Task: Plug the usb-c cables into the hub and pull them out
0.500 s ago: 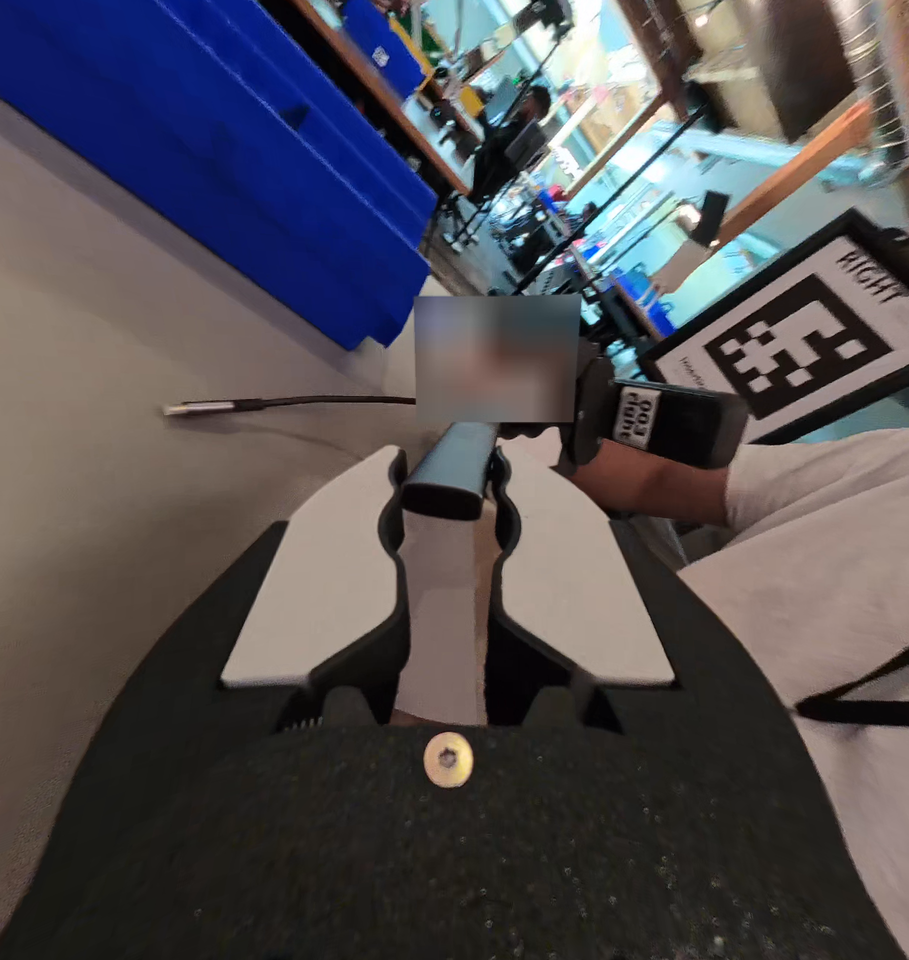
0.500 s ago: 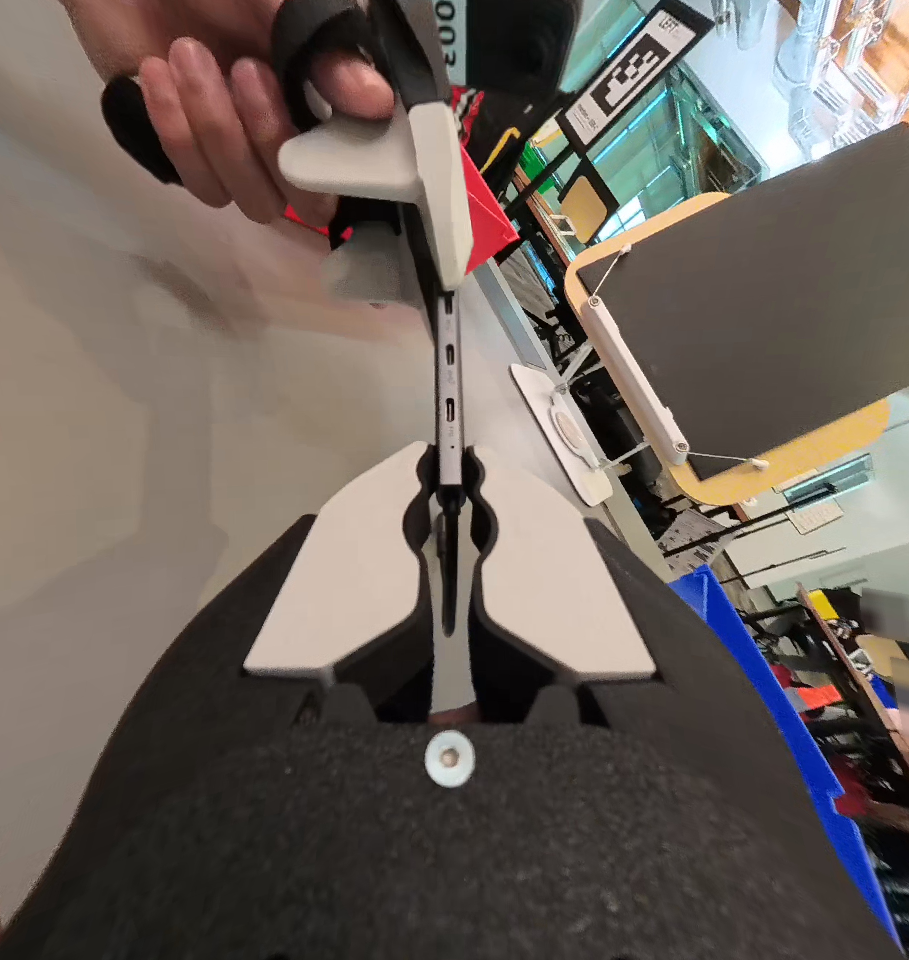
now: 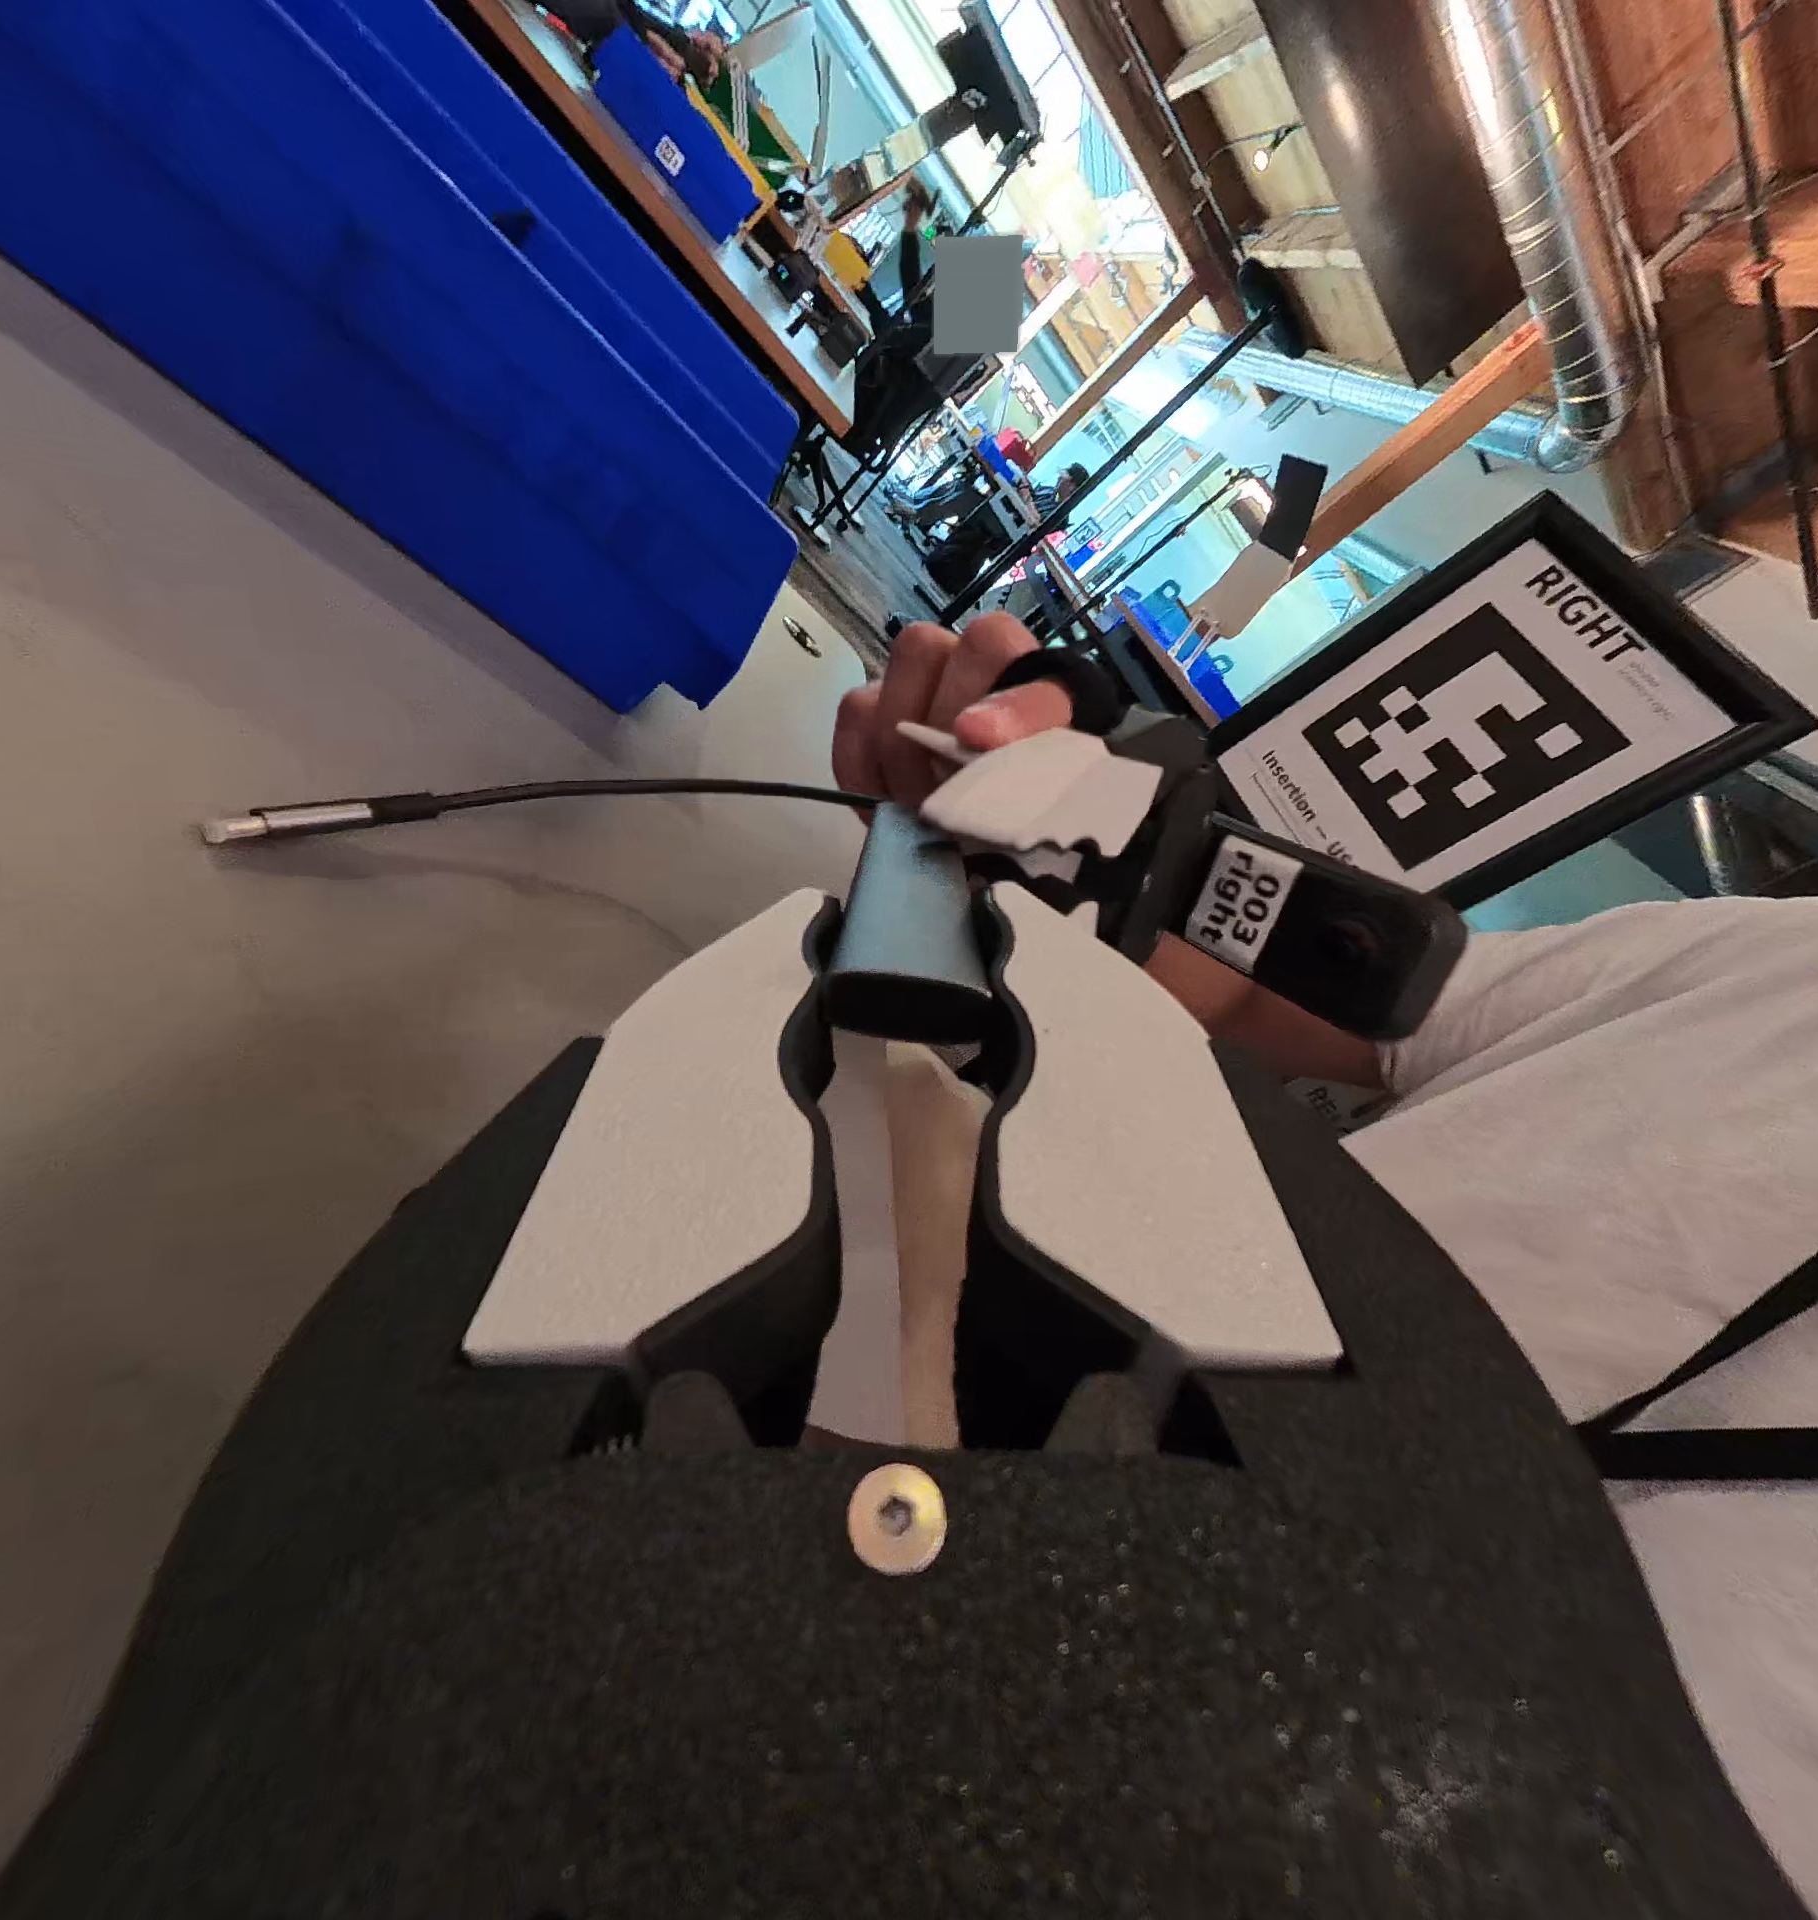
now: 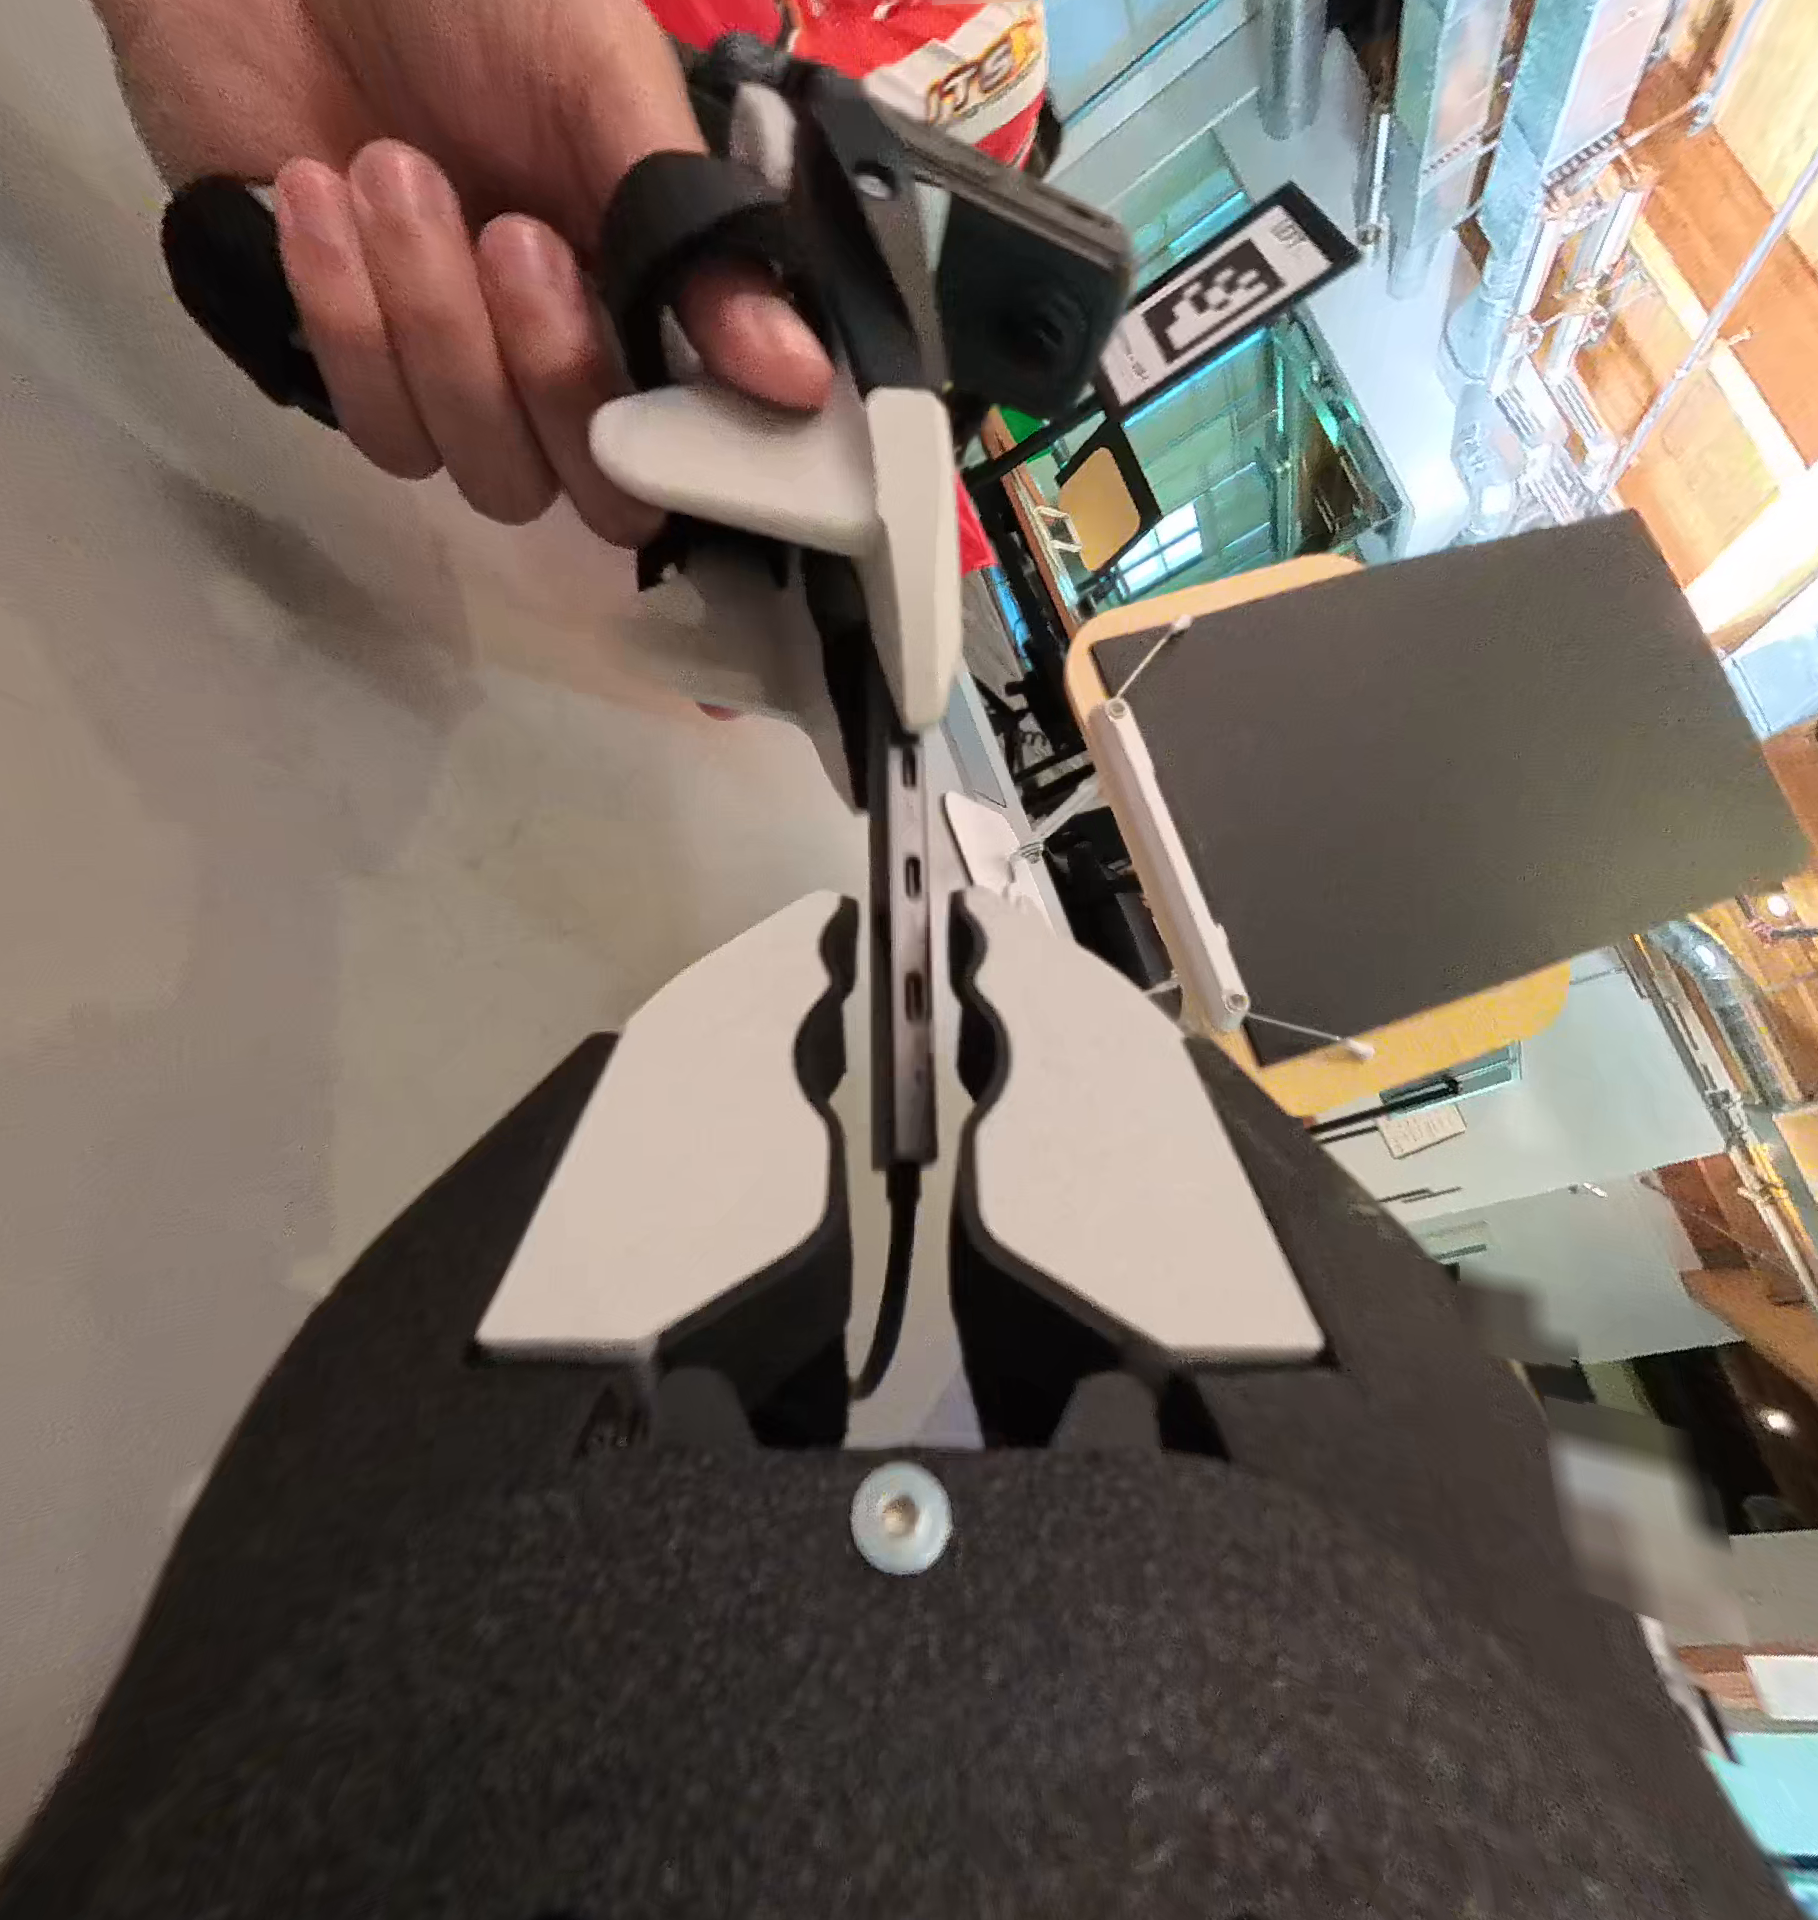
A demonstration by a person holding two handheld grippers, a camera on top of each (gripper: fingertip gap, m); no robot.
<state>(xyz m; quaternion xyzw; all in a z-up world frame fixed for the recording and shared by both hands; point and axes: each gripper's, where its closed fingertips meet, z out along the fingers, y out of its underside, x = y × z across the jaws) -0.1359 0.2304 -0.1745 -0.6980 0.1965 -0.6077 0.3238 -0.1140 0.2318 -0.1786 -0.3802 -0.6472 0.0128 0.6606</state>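
Now clamped end to end: left tongs [image 3: 910, 935] on grey hub [image 3: 900, 914], right tongs [image 4: 905, 935] apart around it; cable [image 3: 614, 798] trailing over bench [image 3: 209, 1039].

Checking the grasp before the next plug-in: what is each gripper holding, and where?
The left gripper clamps the grey hub at its cable-free end. The right gripper straddles its cabled end, apparently loose.

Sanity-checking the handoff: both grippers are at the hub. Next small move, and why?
Probably back the right gripper off the hub. Its jaws stand slightly apart around it, while the left gripper clamps the other end. That frees it for the silver cable plug lying on the table; the visible ports look empty.
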